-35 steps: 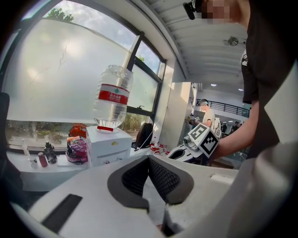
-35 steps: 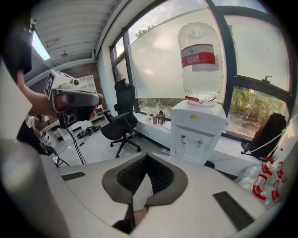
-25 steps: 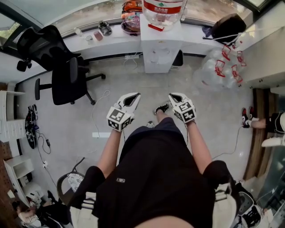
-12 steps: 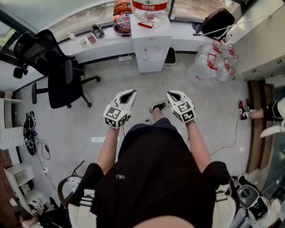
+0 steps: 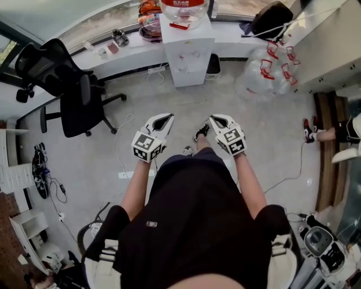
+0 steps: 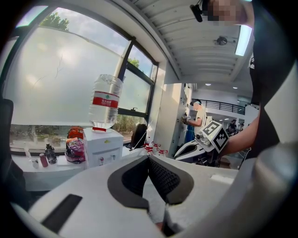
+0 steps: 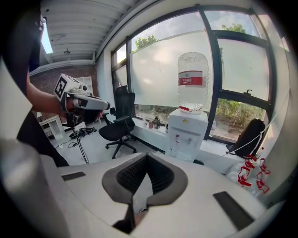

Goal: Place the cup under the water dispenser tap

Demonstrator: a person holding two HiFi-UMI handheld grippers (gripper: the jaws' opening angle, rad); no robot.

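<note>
Left gripper (image 5: 165, 118) and right gripper (image 5: 215, 119), both closed and empty, had squared up to the water dispenser (image 5: 187, 53) at twelve o'clock; cup not yet collected.

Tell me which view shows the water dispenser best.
The right gripper view: the water dispenser faces the camera, front panel and both taps clear. The left gripper view shows it smaller, off to the left. The head view sees it steeply from above, its bottle cropped.
</note>
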